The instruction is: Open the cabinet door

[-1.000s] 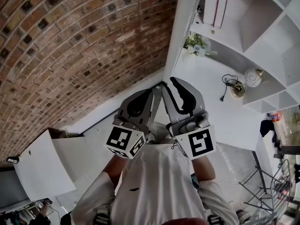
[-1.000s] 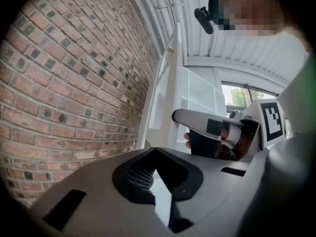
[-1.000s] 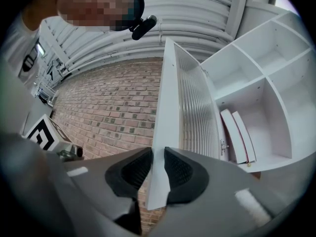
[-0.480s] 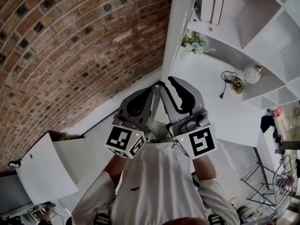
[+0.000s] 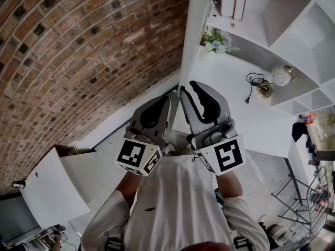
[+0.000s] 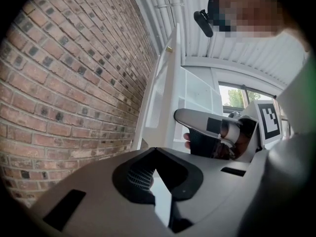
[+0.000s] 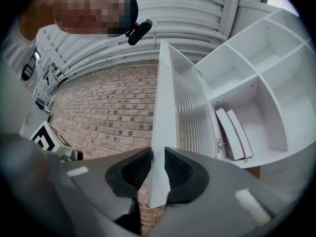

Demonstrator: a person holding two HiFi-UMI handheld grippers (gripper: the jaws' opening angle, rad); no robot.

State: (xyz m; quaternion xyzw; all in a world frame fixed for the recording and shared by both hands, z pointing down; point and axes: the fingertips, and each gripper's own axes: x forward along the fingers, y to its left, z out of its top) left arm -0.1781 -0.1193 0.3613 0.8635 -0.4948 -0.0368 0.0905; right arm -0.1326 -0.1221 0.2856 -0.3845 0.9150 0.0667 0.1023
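The white cabinet door (image 5: 198, 25) with a ribbed glass panel (image 7: 191, 115) stands ajar, edge-on to me, in front of the white shelves. My right gripper (image 5: 183, 91) is shut on the door's lower free edge (image 7: 159, 147), one dark pad on each face. My left gripper (image 5: 171, 97) sits close beside it on the brick-wall side, its jaw tips together with nothing between them (image 6: 155, 151). In the left gripper view the door (image 6: 165, 93) rises just ahead.
A brick wall (image 5: 89, 51) lies left of the door. The open shelves (image 5: 293, 25) hold upright books (image 7: 234, 132), a small flower pot (image 5: 215, 38) and a round white lamp with a cable (image 5: 280, 76). A low white cabinet door (image 5: 49, 190) hangs open at lower left.
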